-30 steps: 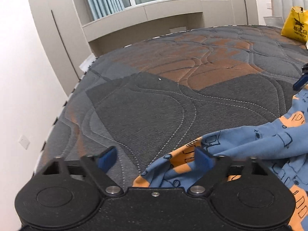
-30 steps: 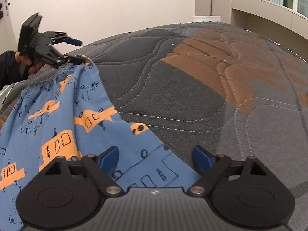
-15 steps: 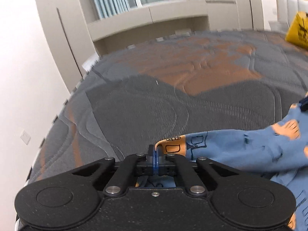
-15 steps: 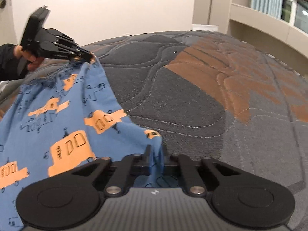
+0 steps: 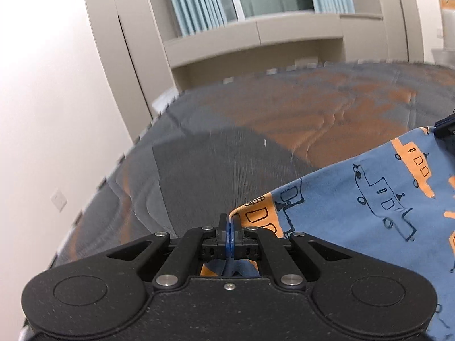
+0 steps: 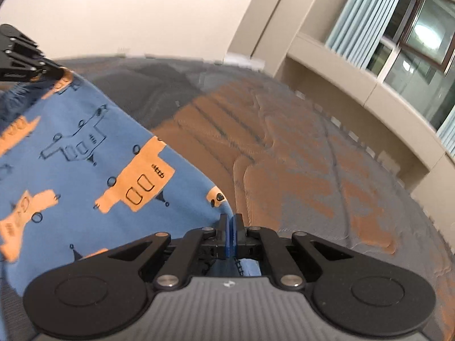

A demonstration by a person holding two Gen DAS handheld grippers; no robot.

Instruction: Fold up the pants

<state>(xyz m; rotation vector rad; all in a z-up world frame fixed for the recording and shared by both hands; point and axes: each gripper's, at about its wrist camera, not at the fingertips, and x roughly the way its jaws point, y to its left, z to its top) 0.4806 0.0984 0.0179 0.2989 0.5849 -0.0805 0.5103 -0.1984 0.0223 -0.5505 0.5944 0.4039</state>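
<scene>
The blue pants (image 5: 355,196) with orange vehicle prints hang stretched between my two grippers above the mattress. My left gripper (image 5: 229,227) is shut on one corner of the pants' edge. My right gripper (image 6: 231,228) is shut on the other corner of the pants (image 6: 85,164). The left gripper shows in the right wrist view (image 6: 25,65) at the far left, holding the cloth. The right gripper's tip shows in the left wrist view (image 5: 446,125) at the right edge.
A quilted grey and orange mattress (image 5: 227,147) lies below the pants. A white wall (image 5: 57,113) runs along its left side. Beige cabinets and a window with pale curtains (image 5: 256,14) stand beyond the far edge.
Both grippers closed on the pants' edge and lifted it off the mattress. The cloth is now pulled taut between them and both views tilt upward.
</scene>
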